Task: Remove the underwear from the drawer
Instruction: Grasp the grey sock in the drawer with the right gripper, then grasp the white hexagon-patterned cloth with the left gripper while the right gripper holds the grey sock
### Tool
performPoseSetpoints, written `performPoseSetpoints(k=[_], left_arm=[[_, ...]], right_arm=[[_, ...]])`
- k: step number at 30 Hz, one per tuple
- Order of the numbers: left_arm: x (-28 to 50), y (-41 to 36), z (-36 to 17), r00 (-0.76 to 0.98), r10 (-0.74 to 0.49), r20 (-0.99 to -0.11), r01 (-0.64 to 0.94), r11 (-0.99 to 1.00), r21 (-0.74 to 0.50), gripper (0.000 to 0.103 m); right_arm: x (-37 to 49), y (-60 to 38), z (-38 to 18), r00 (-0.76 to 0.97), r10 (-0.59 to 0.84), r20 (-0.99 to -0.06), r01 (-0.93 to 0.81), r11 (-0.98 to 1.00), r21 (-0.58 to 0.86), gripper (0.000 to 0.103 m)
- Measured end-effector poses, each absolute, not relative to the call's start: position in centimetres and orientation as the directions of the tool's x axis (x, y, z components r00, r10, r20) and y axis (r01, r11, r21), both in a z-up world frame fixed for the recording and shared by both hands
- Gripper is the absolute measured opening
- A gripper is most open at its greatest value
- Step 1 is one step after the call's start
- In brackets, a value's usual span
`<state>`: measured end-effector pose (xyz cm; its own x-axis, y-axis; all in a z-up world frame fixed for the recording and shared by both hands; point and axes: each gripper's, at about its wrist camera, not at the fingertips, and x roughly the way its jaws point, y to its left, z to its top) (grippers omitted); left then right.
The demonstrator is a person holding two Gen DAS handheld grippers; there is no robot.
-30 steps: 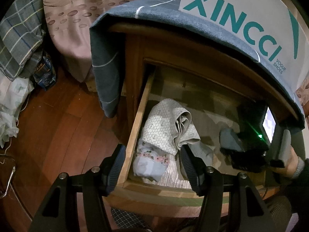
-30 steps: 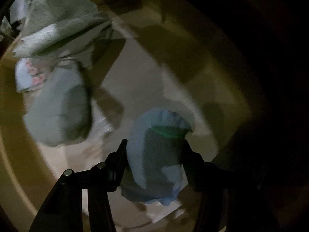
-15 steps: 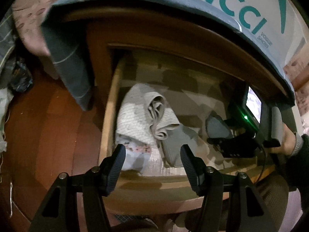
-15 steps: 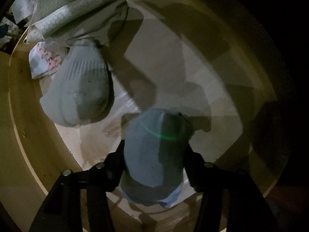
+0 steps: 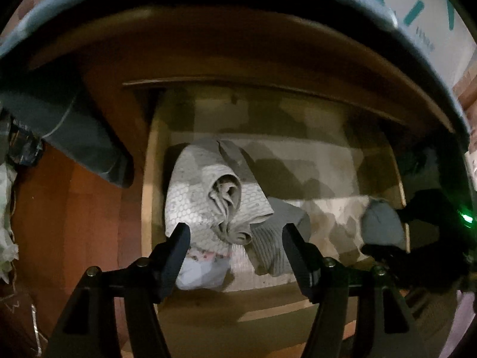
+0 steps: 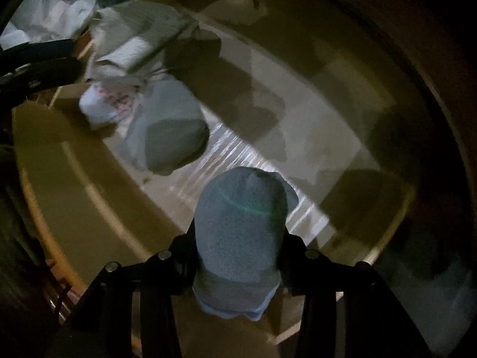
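The wooden drawer point(image 5: 149, 179) stands open. At its left lie a honeycomb-patterned rolled garment point(image 5: 208, 197), a floral white piece point(image 5: 202, 268) and a grey ribbed roll point(image 5: 274, 238). My left gripper point(image 5: 235, 238) is open, just in front of the drawer's front edge, over these. My right gripper point(image 6: 238, 247) is shut on a blue-grey rolled garment point(image 6: 241, 223) and holds it above the drawer floor. It also shows at the right in the left wrist view point(image 5: 381, 223). The grey roll point(image 6: 170, 131) and floral piece point(image 6: 104, 104) show in the right wrist view.
A grey-blue cloth point(image 5: 74, 137) hangs over the cabinet top, with a white box with teal letters point(image 5: 417, 6) on it. Wooden floor point(image 5: 59, 223) lies left of the drawer. The drawer's floor point(image 6: 298, 113) has a shiny liner.
My left gripper has moved closer and lower toward the drawer front. My right gripper has lifted the blue-grey roll and drawn it back toward the drawer's front.
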<state>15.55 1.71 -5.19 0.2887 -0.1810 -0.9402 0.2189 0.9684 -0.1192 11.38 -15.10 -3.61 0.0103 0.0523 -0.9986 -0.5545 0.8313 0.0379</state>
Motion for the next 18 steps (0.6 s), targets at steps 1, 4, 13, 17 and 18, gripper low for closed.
performPoseSetpoints(k=[1,4,13,17,18], left_arm=[[15.7,1.5,-5.3,0.286,-0.180,-0.941,0.227,0.967,-0.116,0.066],[16.2,1.1,-5.6,0.283,-0.162,-0.945,0.216,0.971,-0.102,0.066],[19.0,-0.3,-8.2,0.230,-0.104,-0.968,0.212,0.976,-0.054,0.066],[20.1,-0.5,-9.4,0.195,-0.073,-0.978,0.207,0.978,-0.032,0.066],[20.3,-0.5,-9.7,0.188,-0.060,-0.980,0.198,0.980,-0.022,0.066]], right_arm=[[11.0,-15.4,-3.1,0.016,0.066,-0.998,-0.521,0.853,0.048,0.041],[10.2,-16.6,-1.4,0.057,0.089,-0.994,-0.409,0.911,0.058,0.041],[7.3,-20.3,-1.5,0.180,0.322,-0.930,-0.127,0.945,0.303,0.041],[7.7,-20.7,-3.1,0.200,0.379,-0.903,-0.102,0.925,0.366,0.041],[7.5,-21.0,-2.8,0.196,0.386,-0.901,-0.102,0.922,0.373,0.041]])
